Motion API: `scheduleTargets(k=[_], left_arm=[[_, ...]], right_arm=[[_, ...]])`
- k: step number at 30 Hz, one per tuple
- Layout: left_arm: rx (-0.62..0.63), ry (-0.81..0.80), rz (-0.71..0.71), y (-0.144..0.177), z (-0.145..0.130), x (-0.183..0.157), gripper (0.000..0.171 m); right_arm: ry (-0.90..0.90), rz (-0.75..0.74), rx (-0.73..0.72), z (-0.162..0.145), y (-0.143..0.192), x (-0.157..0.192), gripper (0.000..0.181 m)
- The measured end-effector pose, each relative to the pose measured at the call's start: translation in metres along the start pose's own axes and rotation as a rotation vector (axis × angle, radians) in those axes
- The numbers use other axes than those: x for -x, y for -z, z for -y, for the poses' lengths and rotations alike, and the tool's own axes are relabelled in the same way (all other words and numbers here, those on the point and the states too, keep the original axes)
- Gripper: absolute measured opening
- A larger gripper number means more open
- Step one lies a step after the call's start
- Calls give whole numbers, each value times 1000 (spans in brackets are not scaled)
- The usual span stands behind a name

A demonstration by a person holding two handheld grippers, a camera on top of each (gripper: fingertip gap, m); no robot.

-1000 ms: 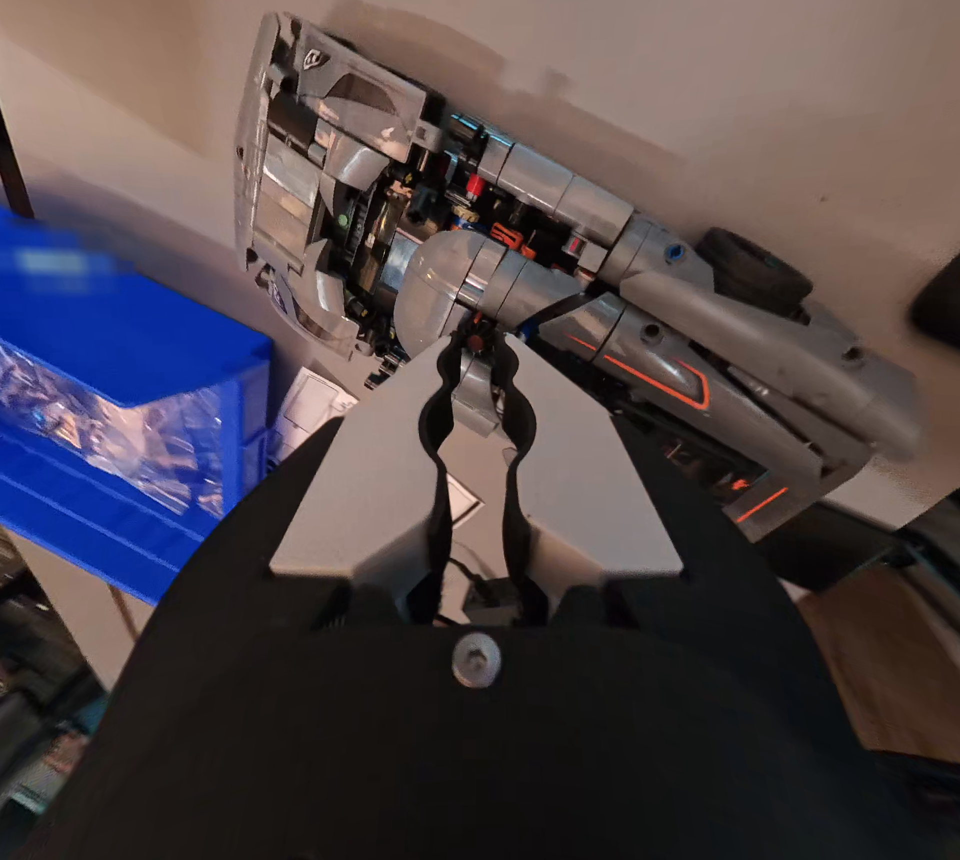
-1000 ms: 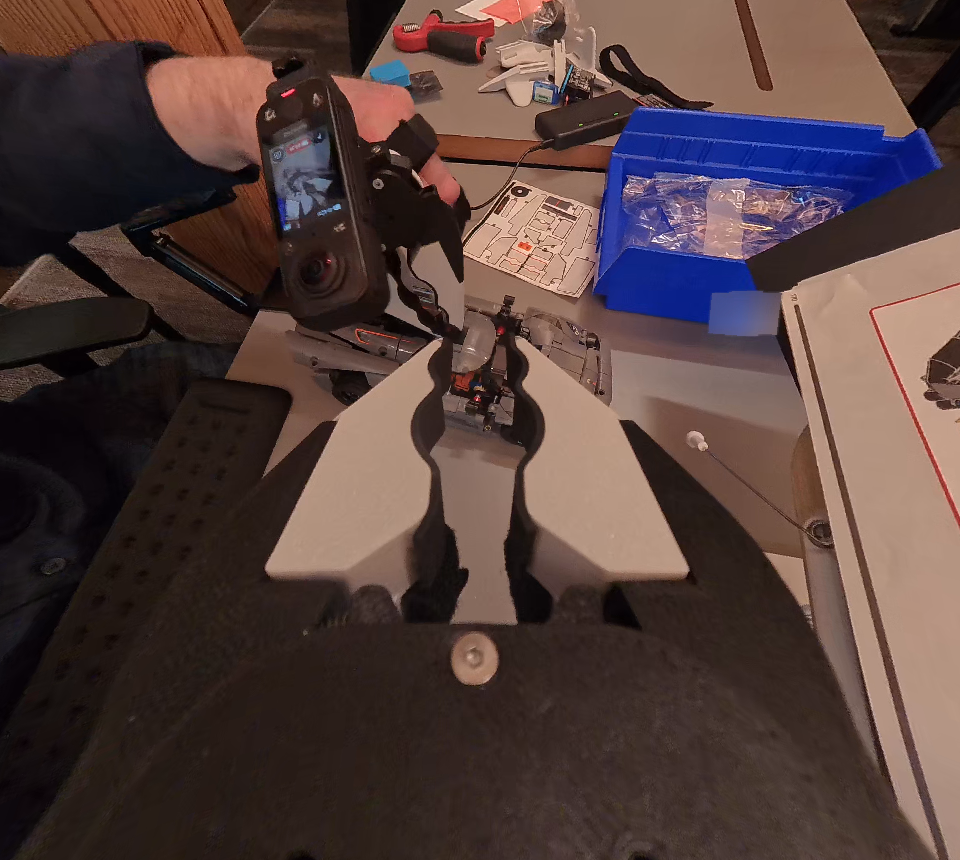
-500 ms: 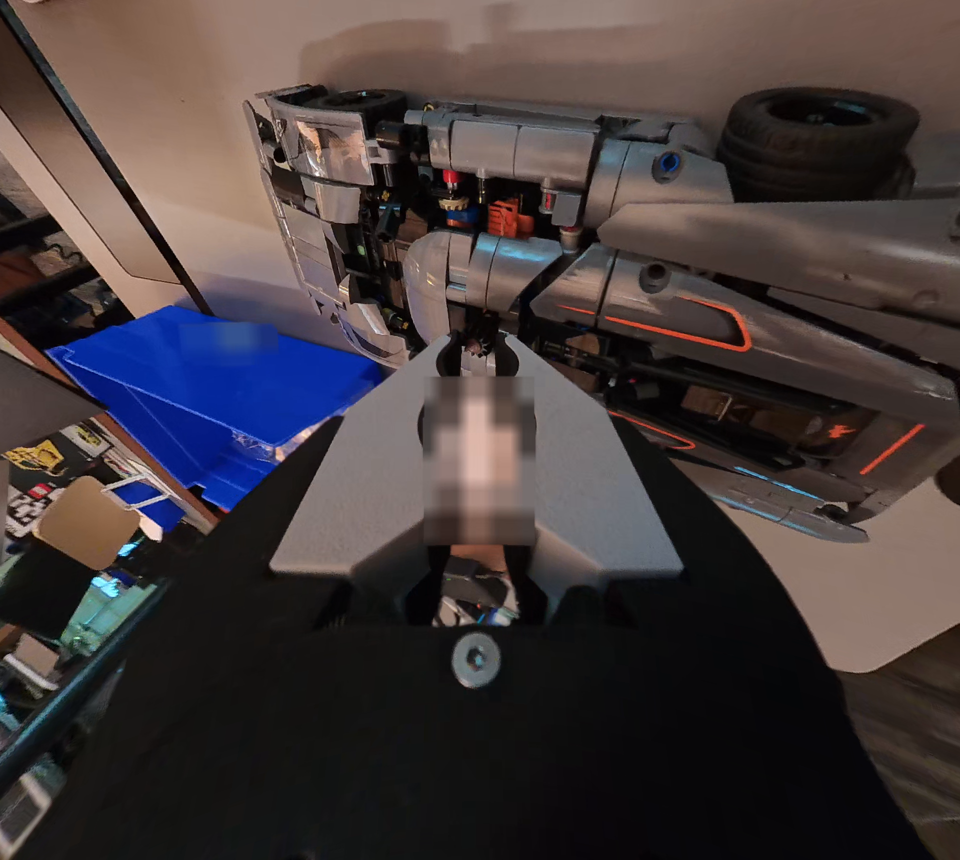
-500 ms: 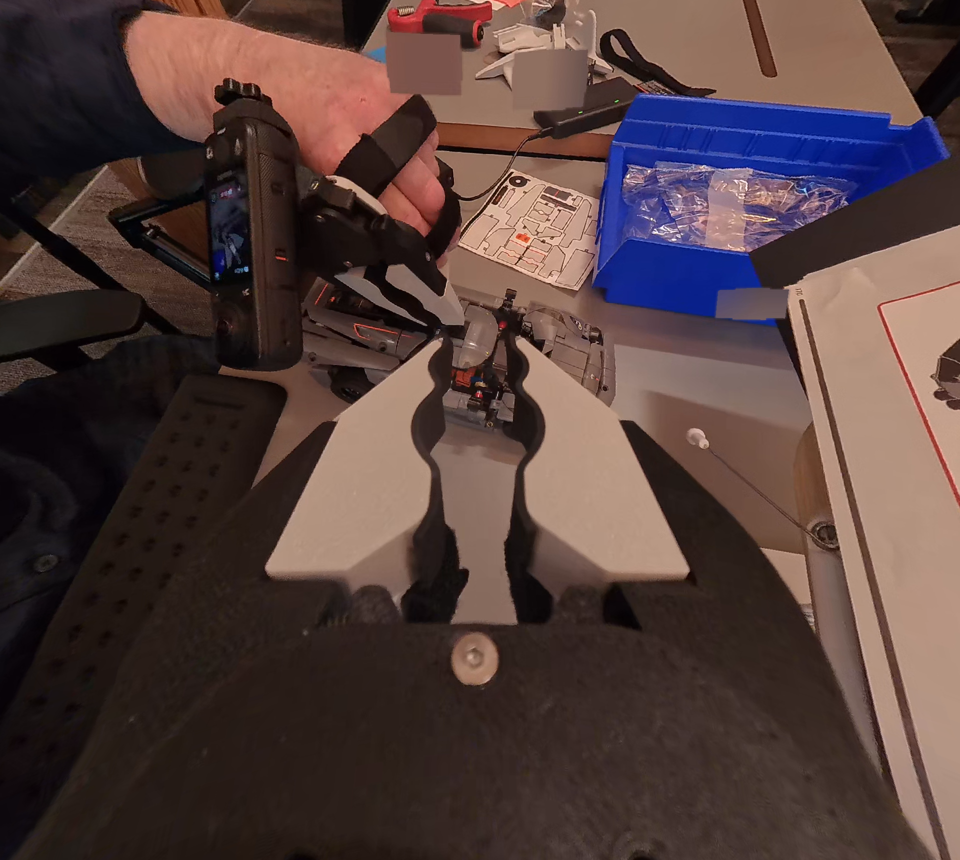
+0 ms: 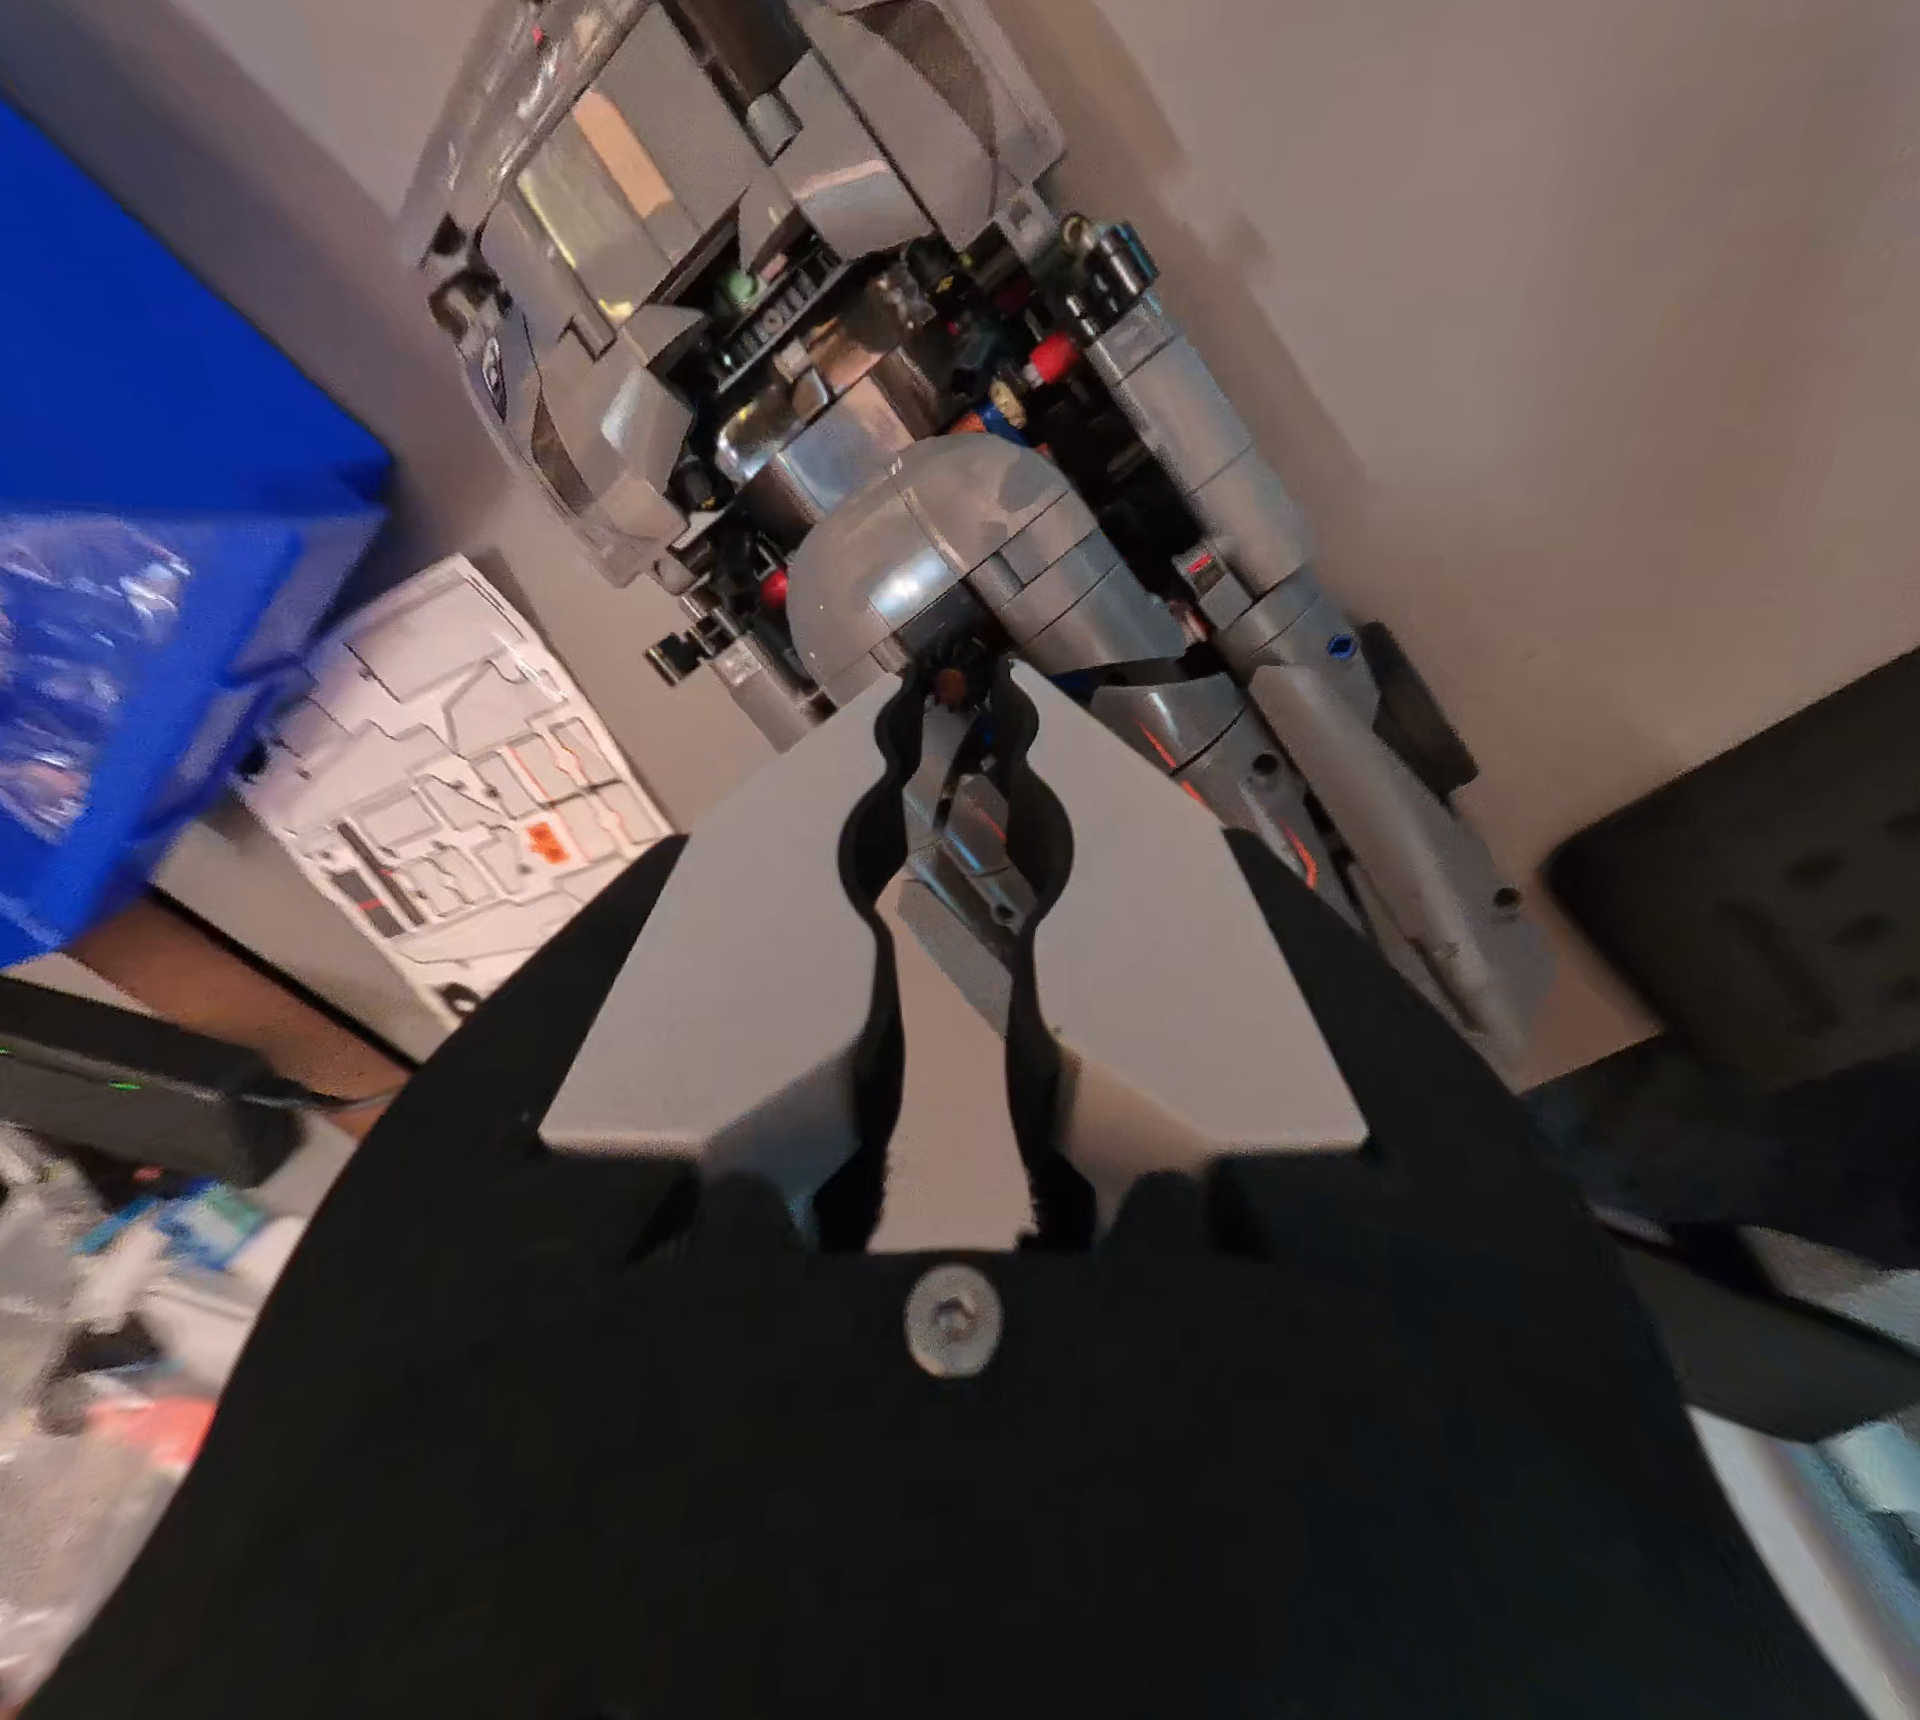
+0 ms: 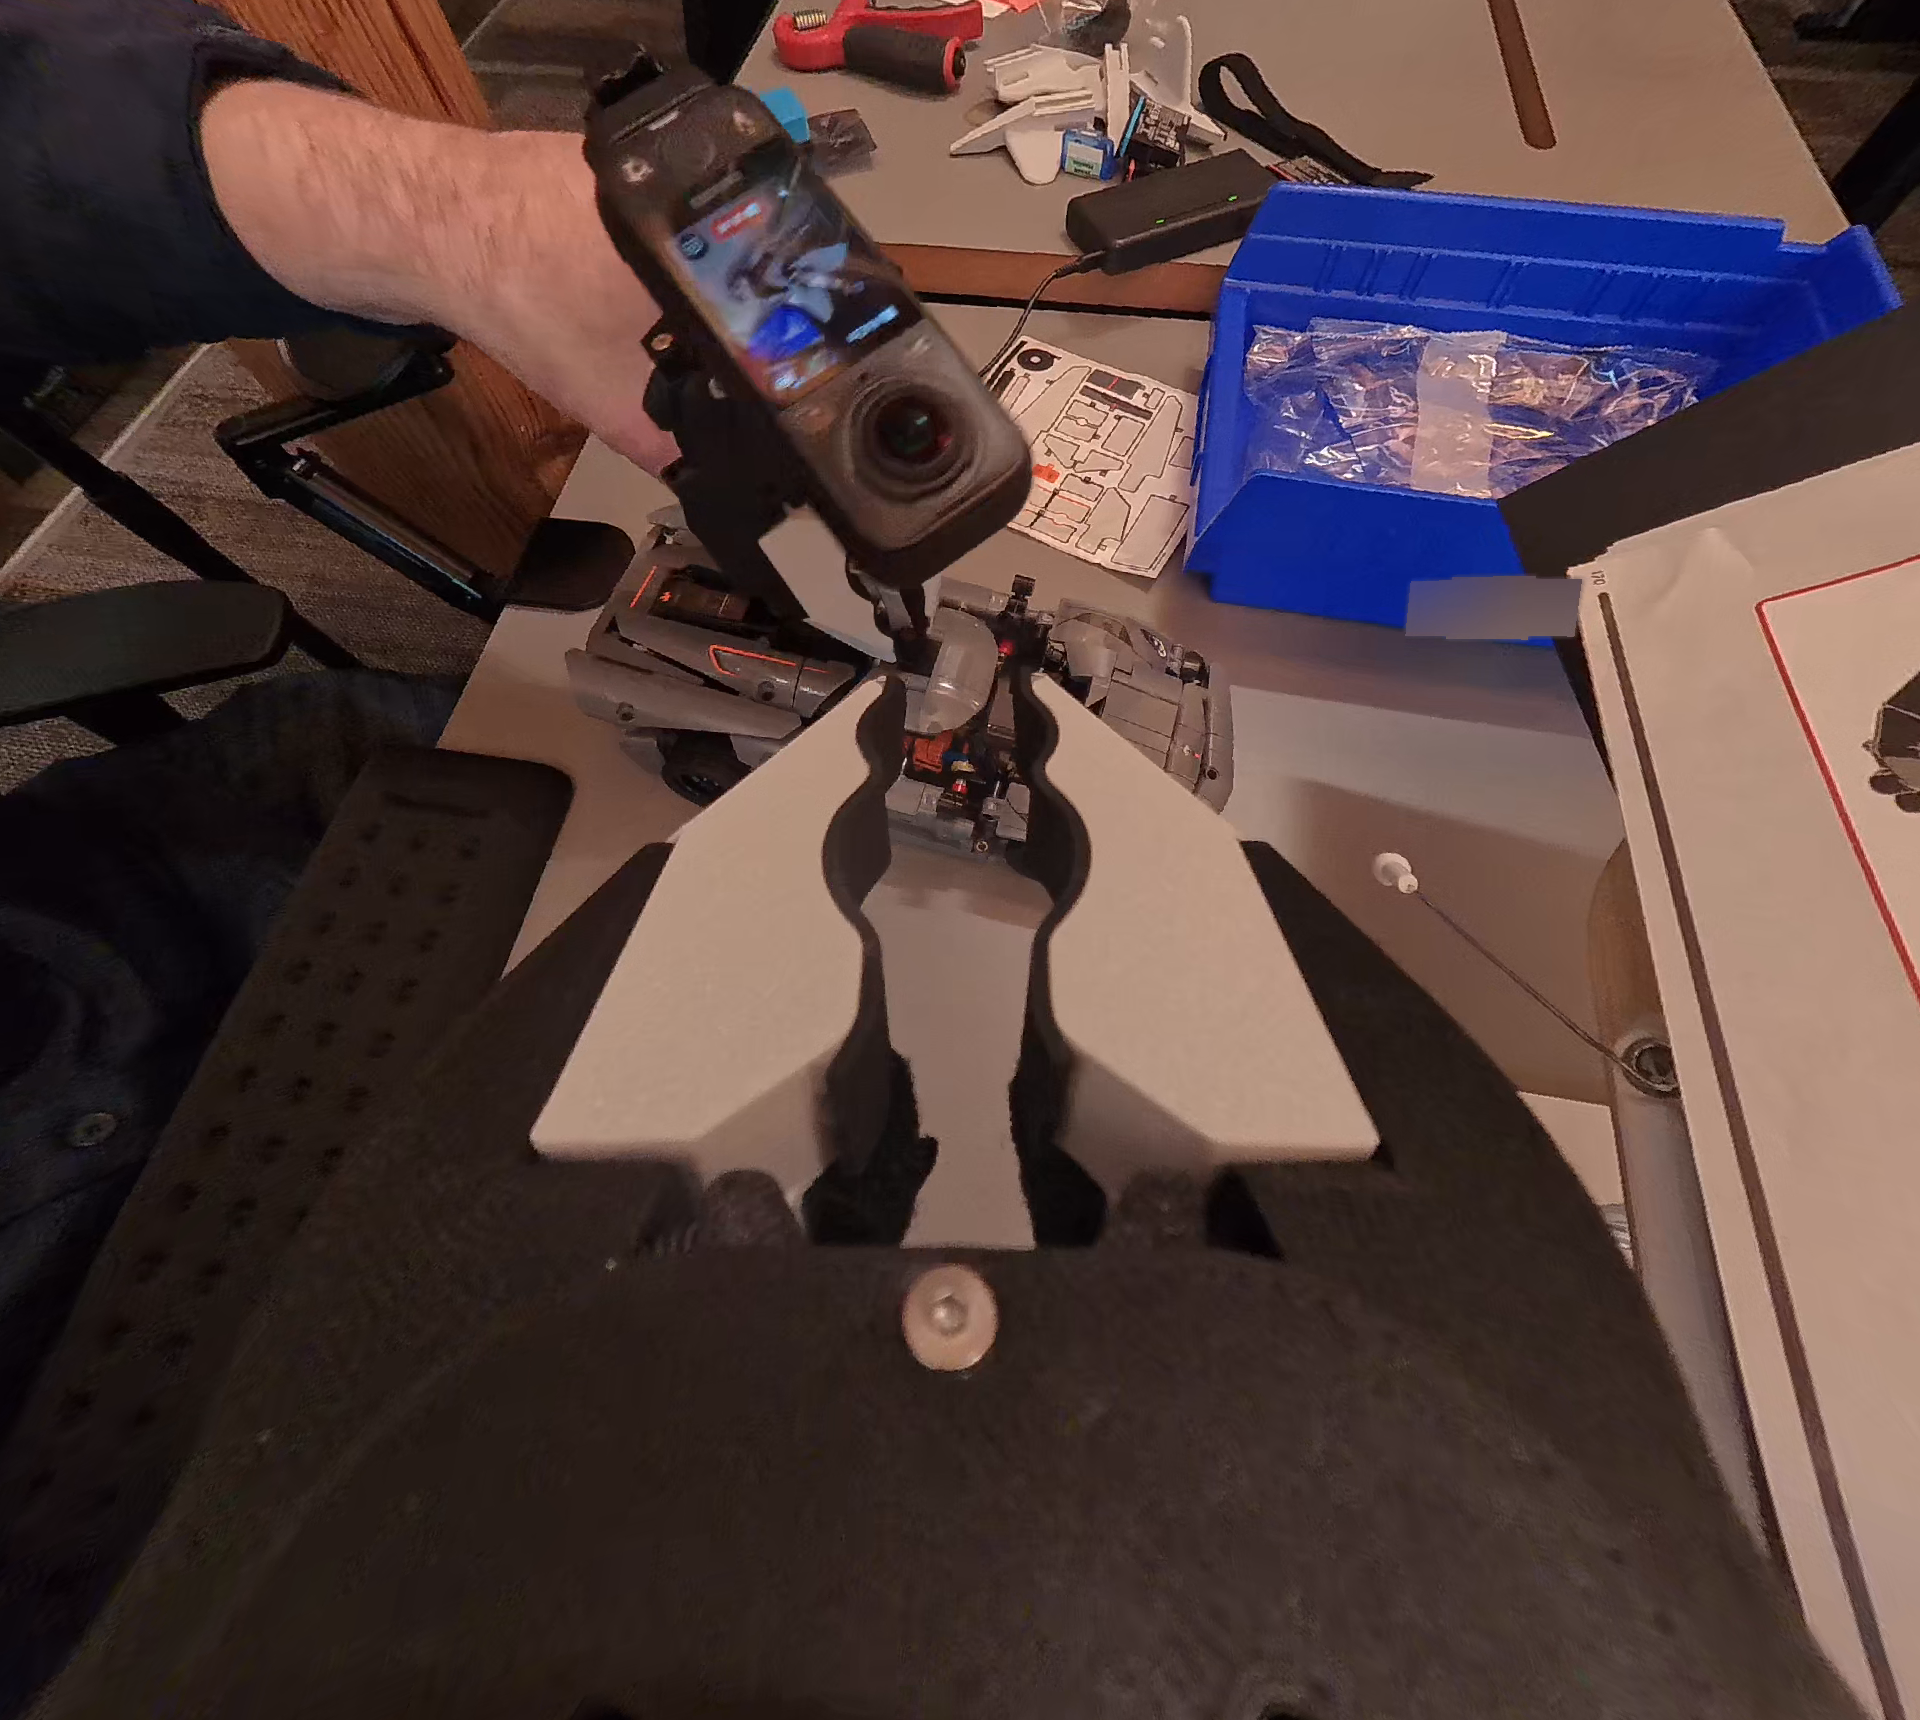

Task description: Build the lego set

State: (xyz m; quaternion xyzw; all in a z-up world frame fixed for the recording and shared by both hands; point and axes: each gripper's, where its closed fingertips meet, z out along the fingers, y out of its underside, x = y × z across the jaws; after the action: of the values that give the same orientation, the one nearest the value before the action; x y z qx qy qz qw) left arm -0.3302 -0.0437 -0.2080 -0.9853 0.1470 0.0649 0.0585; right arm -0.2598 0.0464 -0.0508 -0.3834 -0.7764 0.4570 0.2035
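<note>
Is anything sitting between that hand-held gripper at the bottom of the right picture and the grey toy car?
Nothing visible blocks it. The right hand-held gripper looks straight at the middle of the toy car, with only bare table around. The left hand-held gripper is already at the car's top from the other side, not in between.

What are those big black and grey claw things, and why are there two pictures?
Each claw is a hand-held gripper that a person squeezes. A camera on each takes one picture. The left hand-held gripper pinches a small piece at the grey Lego car, though blur hides exactly what. The right hand-held gripper is open, its tips at the car's middle, and its camera sees the person's hand holding the other one. On the grey table lie a blue bin of bagged pieces and a sticker sheet.
</note>
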Motion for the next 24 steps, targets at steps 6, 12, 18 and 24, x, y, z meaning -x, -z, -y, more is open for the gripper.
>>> scheduleTargets(k=[6,12,18,24], left_arm=[[-12,179,-68,1,-1,-2,10],[-5,73,2,1,-3,-3,13],[-61,63,75,20,-9,7,29],[-300,7,218,75,39,17,30]], right_arm=[[1,2,11,-1,-3,1,19],[3,0,9,0,-2,1,19],[7,-18,-24,6,6,1,24],[25,-205,-176,32,42,-21,48]])
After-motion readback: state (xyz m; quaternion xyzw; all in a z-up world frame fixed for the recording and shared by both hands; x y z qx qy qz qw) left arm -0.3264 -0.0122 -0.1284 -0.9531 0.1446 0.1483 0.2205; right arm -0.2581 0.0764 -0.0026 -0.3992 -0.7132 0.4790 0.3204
